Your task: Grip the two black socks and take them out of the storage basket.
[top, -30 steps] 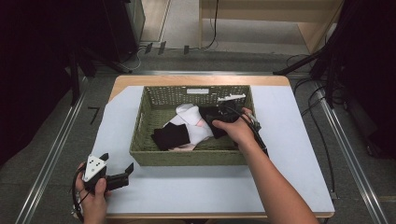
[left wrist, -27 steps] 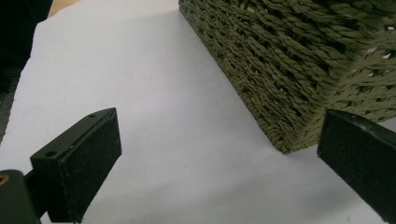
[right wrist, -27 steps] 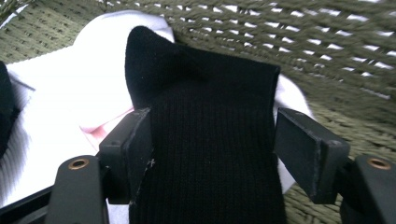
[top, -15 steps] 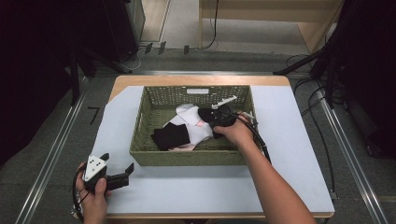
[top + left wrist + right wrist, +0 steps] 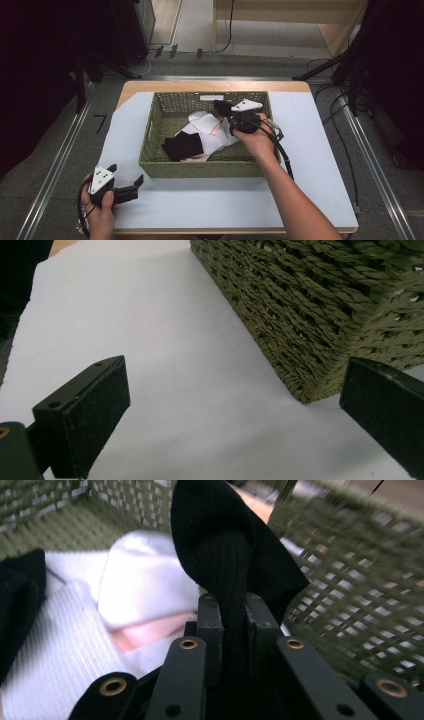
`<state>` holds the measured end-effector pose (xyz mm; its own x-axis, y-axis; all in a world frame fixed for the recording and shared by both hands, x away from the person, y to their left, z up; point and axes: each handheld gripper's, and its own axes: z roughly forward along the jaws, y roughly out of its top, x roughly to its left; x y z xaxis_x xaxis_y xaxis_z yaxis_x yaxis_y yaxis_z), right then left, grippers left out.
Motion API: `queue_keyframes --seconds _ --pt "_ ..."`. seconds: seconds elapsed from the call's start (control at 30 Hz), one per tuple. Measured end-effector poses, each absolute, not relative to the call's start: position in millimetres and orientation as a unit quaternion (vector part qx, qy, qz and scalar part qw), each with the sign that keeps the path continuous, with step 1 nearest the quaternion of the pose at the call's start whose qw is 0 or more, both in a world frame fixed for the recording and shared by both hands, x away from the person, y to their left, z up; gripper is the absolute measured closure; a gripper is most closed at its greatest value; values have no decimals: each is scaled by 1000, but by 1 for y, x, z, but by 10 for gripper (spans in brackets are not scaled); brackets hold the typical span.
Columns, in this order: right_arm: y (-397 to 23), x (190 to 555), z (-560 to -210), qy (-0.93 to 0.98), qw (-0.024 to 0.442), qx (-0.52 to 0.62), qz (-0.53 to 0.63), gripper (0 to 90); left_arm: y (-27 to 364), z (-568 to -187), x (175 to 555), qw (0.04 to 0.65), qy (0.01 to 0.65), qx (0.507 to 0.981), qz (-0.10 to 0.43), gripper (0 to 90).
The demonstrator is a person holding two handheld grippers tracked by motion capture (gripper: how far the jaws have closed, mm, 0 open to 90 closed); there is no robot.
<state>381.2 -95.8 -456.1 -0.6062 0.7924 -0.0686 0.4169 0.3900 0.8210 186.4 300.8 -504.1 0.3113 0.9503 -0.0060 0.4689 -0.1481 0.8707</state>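
Observation:
A green woven basket [image 5: 200,169] on the white table cover holds white socks [image 5: 210,131] and a black sock [image 5: 182,146]. My right gripper [image 5: 226,113] hovers over the basket's right half. Its jaws have just been closing and now pinch another black sock [image 5: 225,545], which rises between them in the right gripper view above the white socks [image 5: 145,580]. My left gripper [image 5: 126,173] rests on the table outside the basket's front left corner [image 5: 310,305]. It stands open [image 5: 235,410], with nothing between its pads.
The table cover [image 5: 210,200] has free room in front of the basket and to both sides. Metal rails [image 5: 60,160] run along the floor left and right of the table. A wooden shelf unit [image 5: 280,20] stands beyond the far edge.
The right gripper shut on the black sock inside the basket and rose a little with it. The left gripper stayed where it was.

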Motion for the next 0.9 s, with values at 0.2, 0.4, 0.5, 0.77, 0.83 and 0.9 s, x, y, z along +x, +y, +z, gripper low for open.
queue_keyframes --seconds 0.2,0.4,0.5,0.77,0.83,0.9 --pt "-96 375 -443 775 285 354 439 810 301 -504 186 411 508 698 294 5" --pt "-99 370 -433 752 318 339 467 810 301 -504 186 411 509 697 294 5" --pt "-100 368 -429 743 326 340 475 810 301 -504 186 411 509 697 294 5" --pt "-116 367 -411 711 343 356 499 810 302 -504 186 412 510 695 295 5" --pt "-123 366 -405 703 347 362 504 810 302 -504 186 412 510 695 295 5" --pt "-130 365 -400 697 353 365 507 810 302 -504 186 412 510 695 296 5"
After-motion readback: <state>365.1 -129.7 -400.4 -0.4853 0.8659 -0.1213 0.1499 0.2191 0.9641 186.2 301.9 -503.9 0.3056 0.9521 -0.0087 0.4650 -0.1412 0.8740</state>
